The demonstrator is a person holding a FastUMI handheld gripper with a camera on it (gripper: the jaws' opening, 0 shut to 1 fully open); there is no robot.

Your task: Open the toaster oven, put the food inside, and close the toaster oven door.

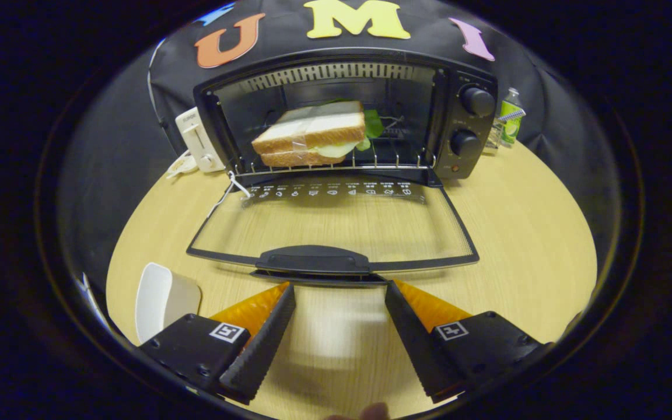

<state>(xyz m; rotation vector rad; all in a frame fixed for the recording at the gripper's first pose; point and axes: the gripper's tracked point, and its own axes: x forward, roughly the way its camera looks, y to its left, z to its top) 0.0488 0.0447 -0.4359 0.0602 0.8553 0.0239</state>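
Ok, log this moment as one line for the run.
stage: door closing pending | sandwich: on rack inside toaster oven | door: fully open, flat | gripper: open, empty, just short of door handle

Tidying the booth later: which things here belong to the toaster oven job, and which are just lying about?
Job: toaster oven, its open door, door handle, sandwich on the rack, open gripper.
Lying about: white pop-up toaster, green bottle, white dish.
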